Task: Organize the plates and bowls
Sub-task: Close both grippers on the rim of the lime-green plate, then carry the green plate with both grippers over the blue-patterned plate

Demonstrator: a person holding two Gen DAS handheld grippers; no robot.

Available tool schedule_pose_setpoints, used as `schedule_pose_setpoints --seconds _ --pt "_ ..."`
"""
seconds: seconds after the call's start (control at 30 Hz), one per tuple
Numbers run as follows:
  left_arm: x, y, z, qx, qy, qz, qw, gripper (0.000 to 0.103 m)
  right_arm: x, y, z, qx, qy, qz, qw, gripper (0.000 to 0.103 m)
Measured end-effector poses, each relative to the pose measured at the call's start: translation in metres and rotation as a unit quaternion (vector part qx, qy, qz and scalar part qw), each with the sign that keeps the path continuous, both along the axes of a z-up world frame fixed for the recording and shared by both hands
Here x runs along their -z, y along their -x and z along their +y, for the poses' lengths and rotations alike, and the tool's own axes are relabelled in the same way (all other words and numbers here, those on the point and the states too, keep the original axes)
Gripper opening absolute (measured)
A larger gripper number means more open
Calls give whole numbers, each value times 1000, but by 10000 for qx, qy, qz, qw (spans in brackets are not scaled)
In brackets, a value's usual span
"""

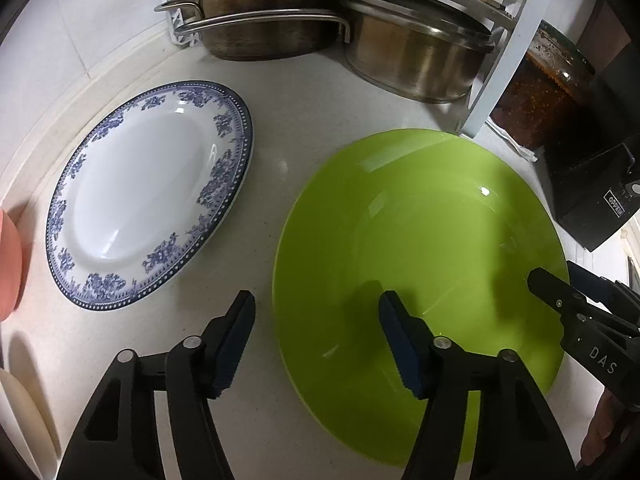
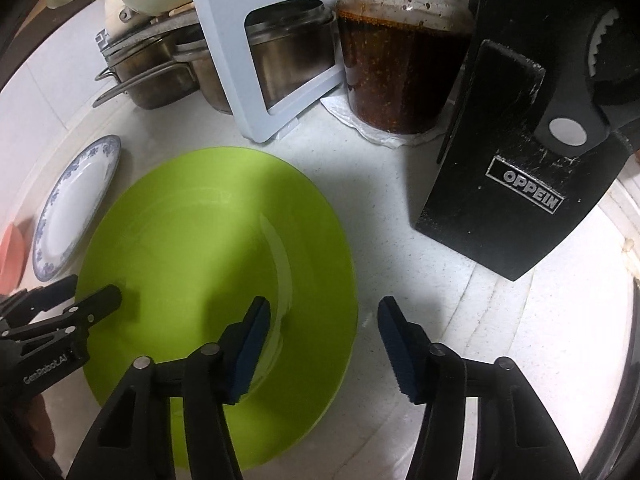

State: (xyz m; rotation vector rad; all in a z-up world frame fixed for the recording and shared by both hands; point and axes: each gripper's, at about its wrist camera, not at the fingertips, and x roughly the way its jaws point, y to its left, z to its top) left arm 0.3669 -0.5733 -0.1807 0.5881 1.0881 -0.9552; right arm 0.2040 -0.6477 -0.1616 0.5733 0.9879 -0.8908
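Observation:
A large lime-green plate (image 1: 420, 240) (image 2: 216, 248) lies flat on the white counter. My left gripper (image 1: 316, 304) points down over its left rim: one finger hangs outside the rim, the other over the plate, and the pads do not touch it. My right gripper (image 2: 324, 306) stands the same way over the right rim, open, with one finger above the plate and one above the counter. Each gripper shows at the edge of the other's view. A white plate with a blue floral border (image 1: 148, 196) (image 2: 76, 208) lies to the left of the green one.
Steel pots (image 1: 272, 32) sit under a white rack (image 1: 504, 60) at the back. A jar of dark red sauce (image 2: 400, 60) and a black knife block (image 2: 500, 184) stand at the back right. A pink dish (image 1: 10, 264) and a cream one (image 1: 20, 412) show at the far left.

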Motion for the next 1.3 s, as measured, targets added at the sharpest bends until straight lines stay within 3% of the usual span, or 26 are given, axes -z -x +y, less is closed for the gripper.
schedule_pose_setpoints --seconds 0.57,0.97,1.3 --pt "-2 -4 -3 -32 100 -65 9999 41 2 -8 -2 -118 -46 94 9999 43" --pt "-9 2 11 -139 186 -102 9997 41 -3 -5 3 -61 -27 137 9999 42" --pt "-35 4 48 -393 323 -159 9986 40 -23 -6 23 -196 44 97 9998 42"
